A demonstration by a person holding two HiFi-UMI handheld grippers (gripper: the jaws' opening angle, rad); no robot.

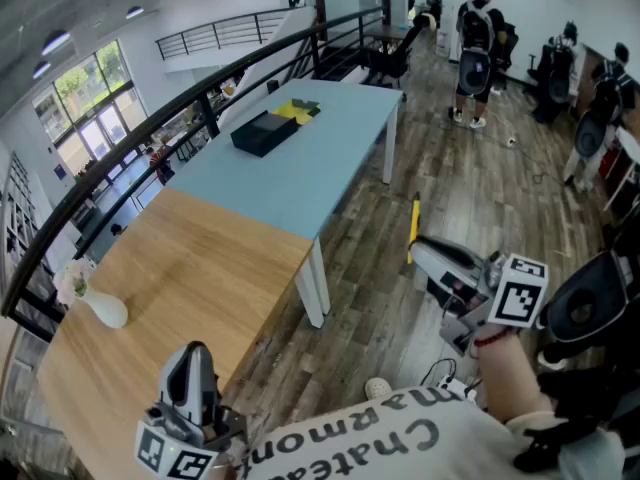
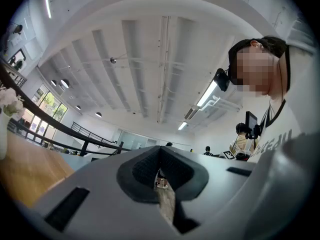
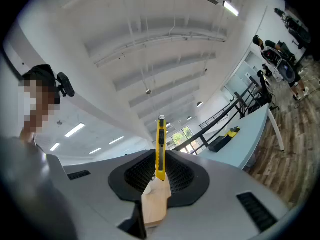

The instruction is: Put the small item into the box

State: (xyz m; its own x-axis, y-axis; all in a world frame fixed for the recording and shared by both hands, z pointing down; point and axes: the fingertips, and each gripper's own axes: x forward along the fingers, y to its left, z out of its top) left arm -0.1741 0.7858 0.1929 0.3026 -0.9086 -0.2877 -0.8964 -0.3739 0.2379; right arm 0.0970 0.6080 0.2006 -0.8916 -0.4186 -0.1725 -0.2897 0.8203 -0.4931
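A yellow utility knife sticks out forward from my right gripper, which is shut on it and held over the wood floor, right of the tables. In the right gripper view the knife stands upright between the pads. A black box lies on the far blue table with a yellow item beside it; both also show small in the right gripper view, the box and the yellow item. My left gripper is shut with nothing in it, pointing up near the wooden table's front edge.
A white vase with flowers stands on the wooden table at the left. A black railing runs behind both tables. People and office chairs stand far right.
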